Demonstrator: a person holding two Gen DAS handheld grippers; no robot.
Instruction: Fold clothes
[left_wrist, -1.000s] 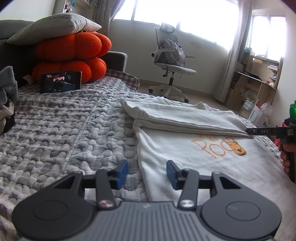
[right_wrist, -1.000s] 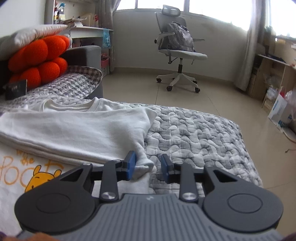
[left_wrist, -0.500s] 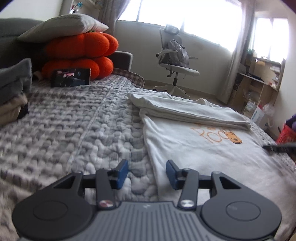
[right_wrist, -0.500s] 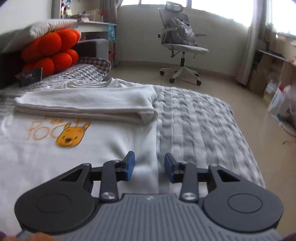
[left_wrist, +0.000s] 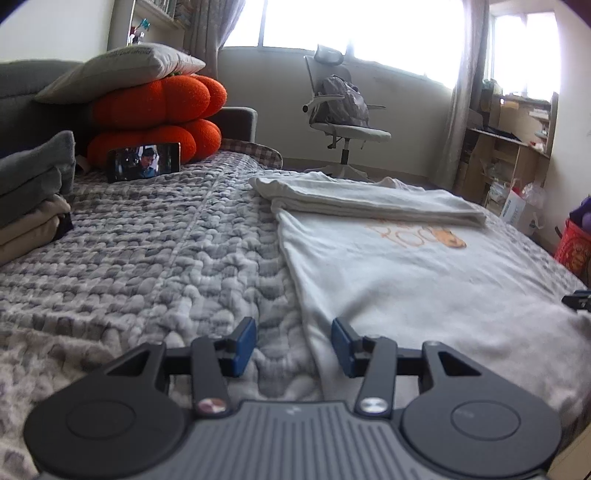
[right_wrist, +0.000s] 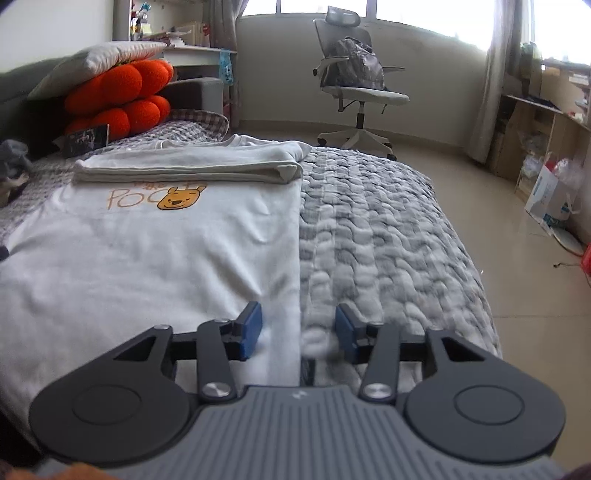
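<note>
A white T-shirt (left_wrist: 399, 280) (right_wrist: 147, 251) with an orange bear print lies flat on the grey quilted bed (left_wrist: 147, 251) (right_wrist: 376, 236), its far part folded over into a thick band (right_wrist: 184, 168). My left gripper (left_wrist: 293, 345) stands open over the shirt's near left edge, nothing pressed between its blue pads. My right gripper (right_wrist: 297, 328) straddles the shirt's near right edge; its jaws are opening and the pads do not press the cloth. The tip of the right gripper (left_wrist: 578, 299) shows at the right edge of the left wrist view.
Folded grey and beige clothes (left_wrist: 33, 199) are stacked at the left. Orange cushions (left_wrist: 155, 118) under a pillow and a phone (left_wrist: 144, 166) sit at the bed's head. An office chair (right_wrist: 354, 85), shelves and a bag (right_wrist: 550, 195) stand on the floor to the right.
Both grippers have drawn back toward the near end of the shirt. The right gripper let go of the folded band's corner and its jaws have widened. The left gripper's opening is unchanged.
</note>
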